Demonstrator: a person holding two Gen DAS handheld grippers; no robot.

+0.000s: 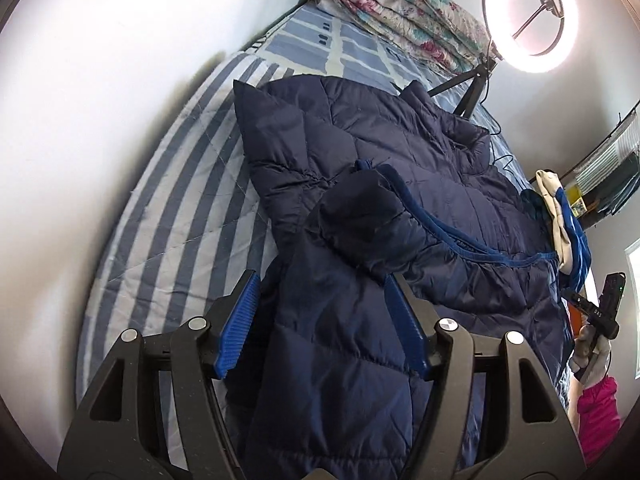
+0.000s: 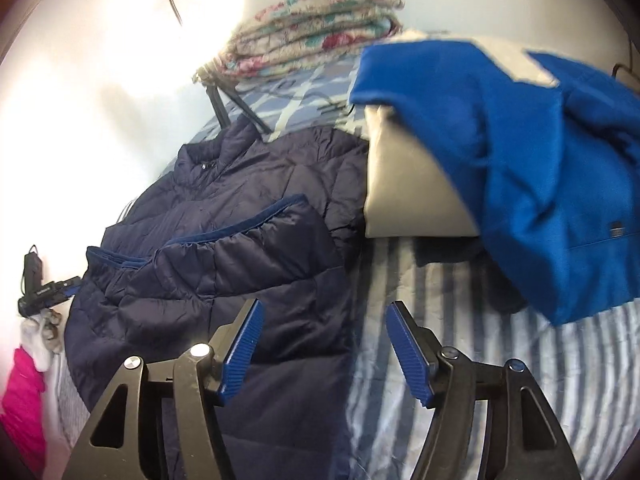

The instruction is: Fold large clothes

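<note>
**Two open grippers poised over a half-folded puffer jacket**

Two hand-held grippers with black arms and ribbed blue pads hover above a navy quilted puffer jacket point(image 1: 400, 184) that lies spread on a bed with a blue-and-white striped sheet point(image 1: 168, 208). We hold the left gripper point(image 1: 324, 320) with its jaws spread wide and nothing between them, over the jacket's near part. One sleeve, edged with a brighter blue cuff point(image 1: 400, 184), is already laid across the body of the jacket, which we judge to be the first fold toward a compact bundle.

We hold the right gripper point(image 2: 324, 344) likewise spread and empty. It straddles the jacket's right edge point(image 2: 344, 280), where navy fabric meets striped sheet, probably so that it can pinch that edge and carry it inward.

Beside the jacket on the right rests a bright blue and cream garment point(image 2: 520, 152), near but separate, seemingly set aside. At the head of the bed sits a folded floral fleece blanket point(image 1: 400, 20), and a glowing ring light on a black tripod point(image 1: 532, 16) stands by it, well clear of the working area.
</note>
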